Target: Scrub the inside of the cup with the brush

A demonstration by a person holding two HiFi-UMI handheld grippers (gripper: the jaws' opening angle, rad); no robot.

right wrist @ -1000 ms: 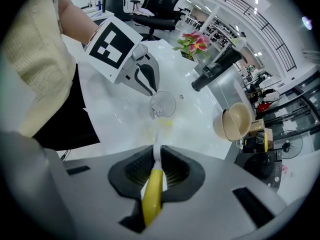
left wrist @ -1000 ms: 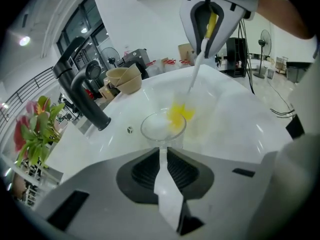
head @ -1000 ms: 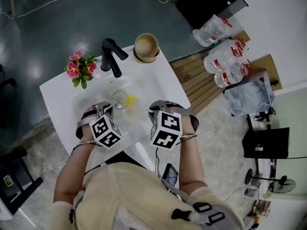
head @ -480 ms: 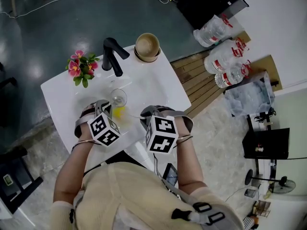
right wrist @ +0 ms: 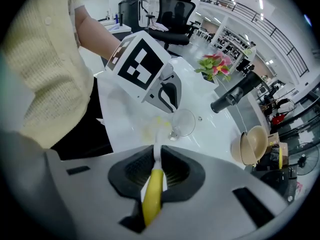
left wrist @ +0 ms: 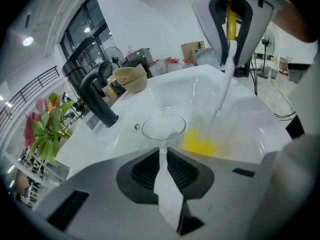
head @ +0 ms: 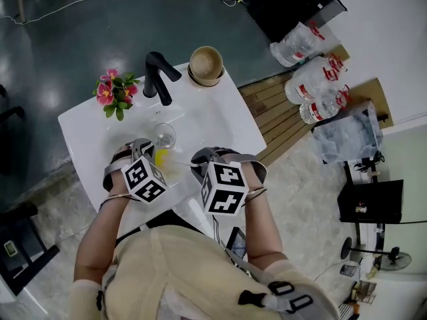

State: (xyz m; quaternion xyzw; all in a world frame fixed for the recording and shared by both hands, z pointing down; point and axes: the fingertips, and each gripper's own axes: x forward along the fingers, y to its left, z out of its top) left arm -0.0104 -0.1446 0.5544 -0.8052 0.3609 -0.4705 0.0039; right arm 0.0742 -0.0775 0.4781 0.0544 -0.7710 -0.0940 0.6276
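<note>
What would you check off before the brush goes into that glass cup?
1. Hold of left gripper on the stem of the cup: ok, jaws closed on it.
2. Hold of right gripper on the brush handle: ok.
3. Cup mouth unobstructed: ok.
4. Yellow brush head inside the cup: not ok, it is beside the cup, over the sink.
5. Water or soap in the cup: cannot tell.
</note>
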